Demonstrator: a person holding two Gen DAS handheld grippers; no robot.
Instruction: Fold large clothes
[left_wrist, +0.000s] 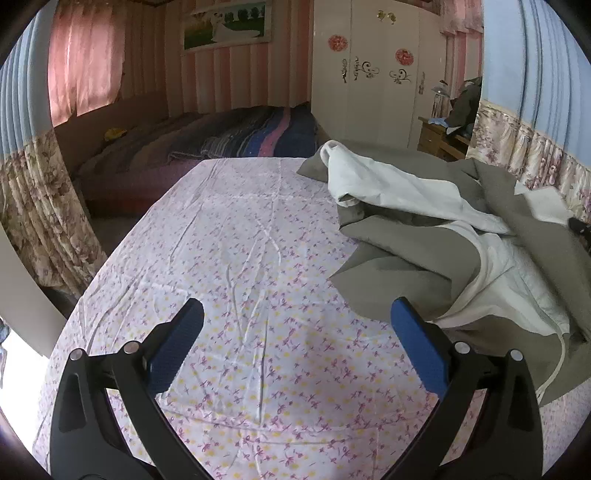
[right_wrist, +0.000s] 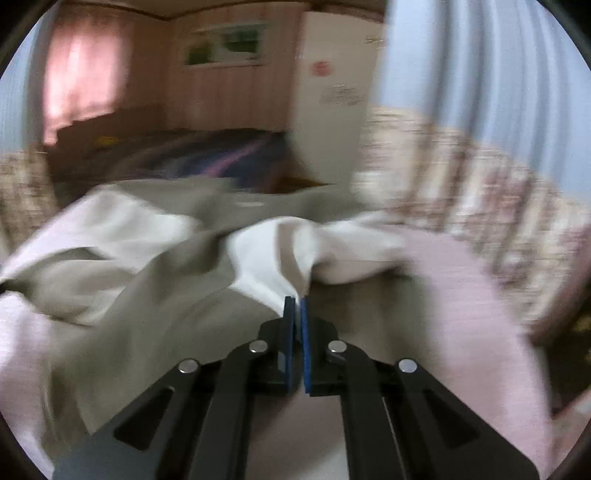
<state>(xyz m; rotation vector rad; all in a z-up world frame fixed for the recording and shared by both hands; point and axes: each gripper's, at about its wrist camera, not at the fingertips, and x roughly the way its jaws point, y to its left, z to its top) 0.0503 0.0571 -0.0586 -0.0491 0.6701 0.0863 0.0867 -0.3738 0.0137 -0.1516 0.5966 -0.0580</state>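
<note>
A large garment (left_wrist: 406, 251), grey outside with a white lining, lies crumpled on the right half of the bed's floral sheet (left_wrist: 240, 240). My left gripper (left_wrist: 298, 306) hovers open over the bare sheet to the left of the garment, with nothing between its blue pads. The right wrist view is blurred. It shows my right gripper (right_wrist: 298, 299) shut, its blue pads pinching a fold of the garment's white lining (right_wrist: 273, 266), which rises in a ridge from the tips. The rest of the garment (right_wrist: 147, 277) spreads to the left.
A second bed with a dark striped blanket (left_wrist: 240, 133) stands behind. A white wardrobe (left_wrist: 369, 74) and a wooden nightstand (left_wrist: 436, 136) are at the back right. Floral curtains (left_wrist: 37, 206) hang on the left and along the right side (left_wrist: 517, 147).
</note>
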